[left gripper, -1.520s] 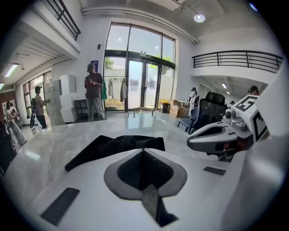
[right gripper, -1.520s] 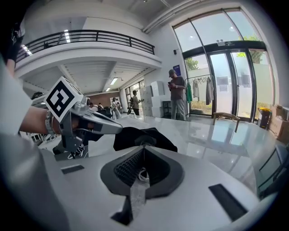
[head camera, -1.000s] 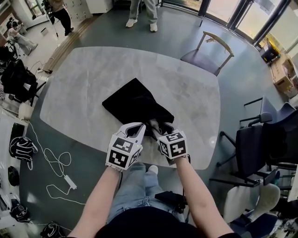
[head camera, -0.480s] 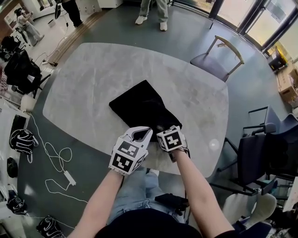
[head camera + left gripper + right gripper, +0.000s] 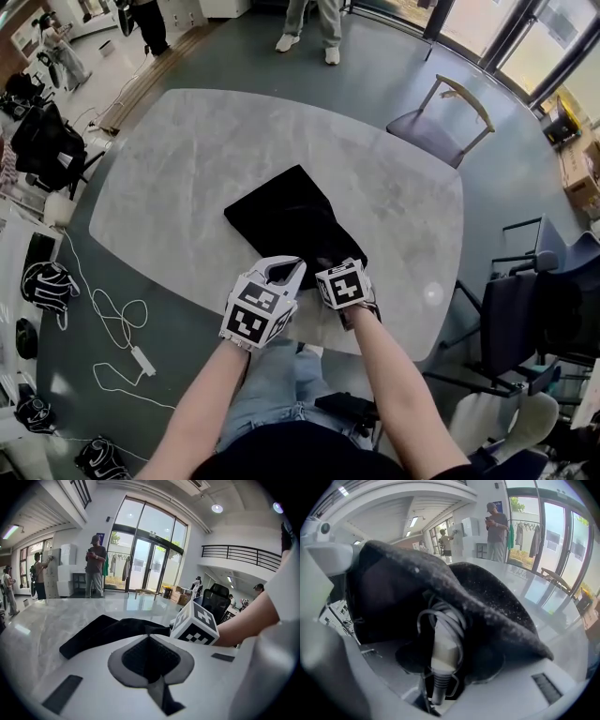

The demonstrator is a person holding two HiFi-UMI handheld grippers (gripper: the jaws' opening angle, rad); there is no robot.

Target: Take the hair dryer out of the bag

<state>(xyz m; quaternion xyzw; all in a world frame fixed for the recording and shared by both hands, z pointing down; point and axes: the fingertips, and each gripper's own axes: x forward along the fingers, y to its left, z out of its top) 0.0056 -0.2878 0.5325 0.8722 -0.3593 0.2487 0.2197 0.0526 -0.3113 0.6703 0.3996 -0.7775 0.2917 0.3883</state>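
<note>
A black fabric bag (image 5: 281,211) lies on the marble table (image 5: 178,159), its mouth toward the near edge. My left gripper (image 5: 292,268) is shut on the bag's rim, and dark cloth (image 5: 108,630) shows in its closed jaws (image 5: 151,667). My right gripper (image 5: 332,264) reaches into the bag's mouth under the lifted cloth (image 5: 487,597). The pale hair dryer handle (image 5: 443,644), wrapped in its cord, stands between the right jaws. These jaws have just been closing, with gaps still on both sides of the handle. The rest of the dryer is hidden inside the bag.
The table's near edge runs just under both grippers. A wooden-armed chair (image 5: 436,117) stands at the far right corner and dark office chairs (image 5: 534,309) to the right. A person (image 5: 309,23) stands beyond the table. Cables (image 5: 117,328) lie on the floor at left.
My right gripper has sunk and pushed forward into the bag's mouth. The left gripper has kept its hold on the rim in the same spot.
</note>
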